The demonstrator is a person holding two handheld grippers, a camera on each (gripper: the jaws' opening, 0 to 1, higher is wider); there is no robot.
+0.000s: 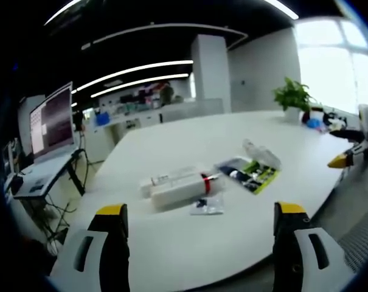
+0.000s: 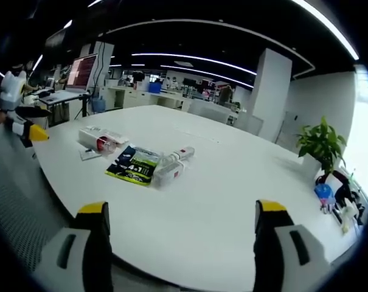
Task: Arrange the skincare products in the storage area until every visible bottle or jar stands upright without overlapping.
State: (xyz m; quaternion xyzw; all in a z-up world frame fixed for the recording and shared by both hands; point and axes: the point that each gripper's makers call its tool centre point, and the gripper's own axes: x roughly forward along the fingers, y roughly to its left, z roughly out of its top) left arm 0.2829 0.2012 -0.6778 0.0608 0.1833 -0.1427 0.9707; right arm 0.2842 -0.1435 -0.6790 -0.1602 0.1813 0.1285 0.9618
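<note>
Products lie flat on the white table [image 1: 171, 255]: a red-banded white tube [image 1: 179, 187] beside a green packet [image 1: 249, 172]. Likely light, slippery; grip mid-body. Left gripper [image 1: 201, 243] and right gripper [image 2: 180, 240] jaws stand apart, empty

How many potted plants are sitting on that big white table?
1. The potted plant stands near the table's far edge, by the window, well away from the skincare products. Others may be hidden.
</note>
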